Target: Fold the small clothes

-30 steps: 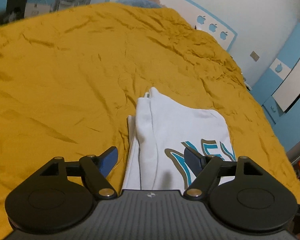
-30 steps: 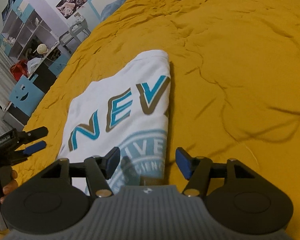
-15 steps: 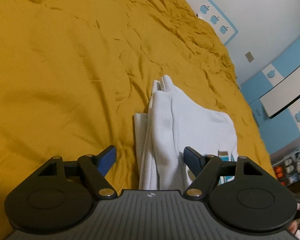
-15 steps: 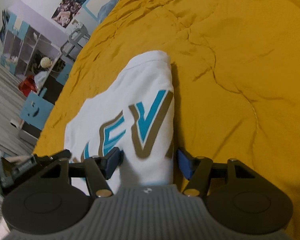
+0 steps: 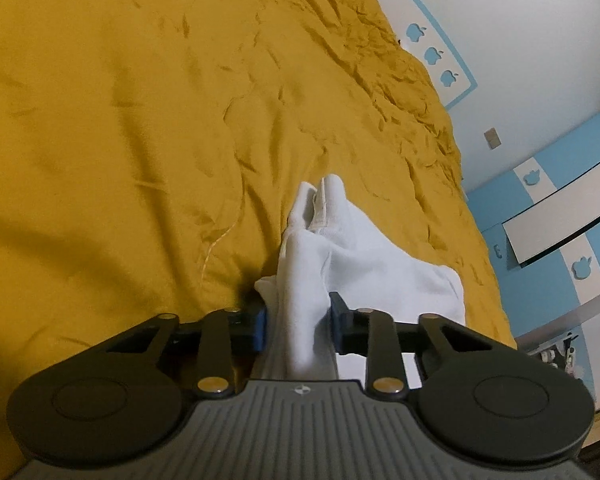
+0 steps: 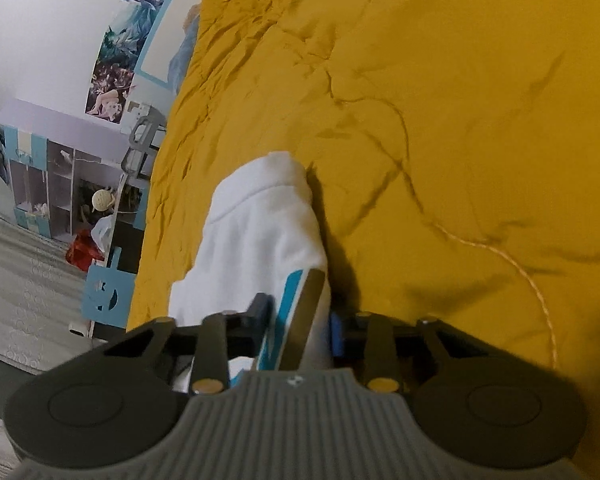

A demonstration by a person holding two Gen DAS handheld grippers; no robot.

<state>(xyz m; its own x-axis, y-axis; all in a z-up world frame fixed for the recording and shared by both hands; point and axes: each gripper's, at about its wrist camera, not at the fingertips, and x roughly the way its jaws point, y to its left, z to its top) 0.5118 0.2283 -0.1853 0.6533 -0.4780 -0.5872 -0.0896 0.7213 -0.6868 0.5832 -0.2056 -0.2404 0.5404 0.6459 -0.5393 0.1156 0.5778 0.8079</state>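
Left wrist view: a wrinkled mustard-yellow bedspread (image 5: pixel 140 128) fills the frame from nine to one o'clock. At two o'clock a white wall carries a blue-edged panel with three apple cutouts (image 5: pixel 432 54); toward three o'clock stands a blue and white cupboard (image 5: pixel 556 216) with three more apple shapes. One white garment (image 5: pixel 364 248) lies on the bedspread, running from centre toward six o'clock. The left gripper (image 5: pixel 299 326) has its two blue-padded fingers pressed against a bunched ridge of that cloth, gripping it.

Right wrist view: the same bedspread (image 6: pixel 460 100) spans twelve to four o'clock. At nine o'clock sits a shelf unit (image 6: pixel 48 184), and posters (image 6: pixel 120 48) hang at ten o'clock, too blurred to count reliably. The right gripper (image 6: pixel 302 324) pinches the garment's (image 6: pixel 260 220) folded edge, where teal and brown lettering shows
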